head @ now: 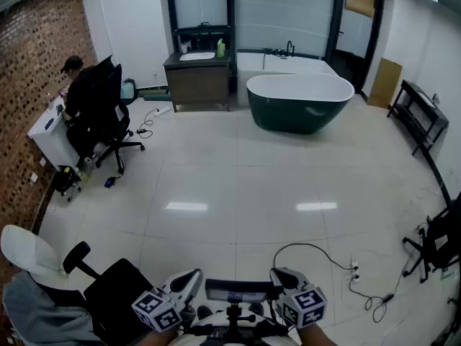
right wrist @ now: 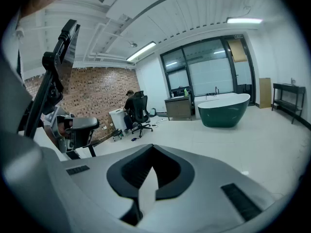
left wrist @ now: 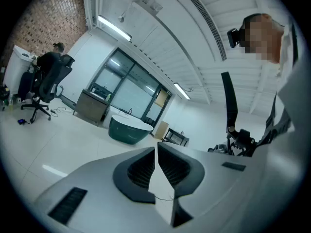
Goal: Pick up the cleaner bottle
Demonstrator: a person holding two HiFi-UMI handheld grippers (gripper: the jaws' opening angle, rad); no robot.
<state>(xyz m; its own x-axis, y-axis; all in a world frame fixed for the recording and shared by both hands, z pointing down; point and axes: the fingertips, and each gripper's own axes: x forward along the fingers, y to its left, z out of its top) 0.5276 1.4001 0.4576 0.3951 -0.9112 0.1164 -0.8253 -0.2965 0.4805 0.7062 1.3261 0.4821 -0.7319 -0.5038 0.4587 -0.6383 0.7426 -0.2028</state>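
Observation:
A small green cleaner bottle (head: 220, 47) stands on the vanity top (head: 198, 63) at the far wall, beside the sink. Both grippers are low at the near edge of the head view, far from the bottle across the tiled floor. My left gripper (head: 189, 283) is shut with nothing between its jaws; in the left gripper view (left wrist: 156, 148) the pads meet. My right gripper (head: 285, 278) is shut and empty too, its jaws (right wrist: 151, 150) pointing toward the room's far end. The bottle is too small to make out in either gripper view.
A dark green bathtub (head: 299, 103) stands right of the vanity. A person sits in a black office chair (head: 101, 114) at the left by a brick wall. Cables (head: 346, 269) lie on the floor at the right, a black rack (head: 418, 114) beyond, and a black chair (head: 108, 290) at near left.

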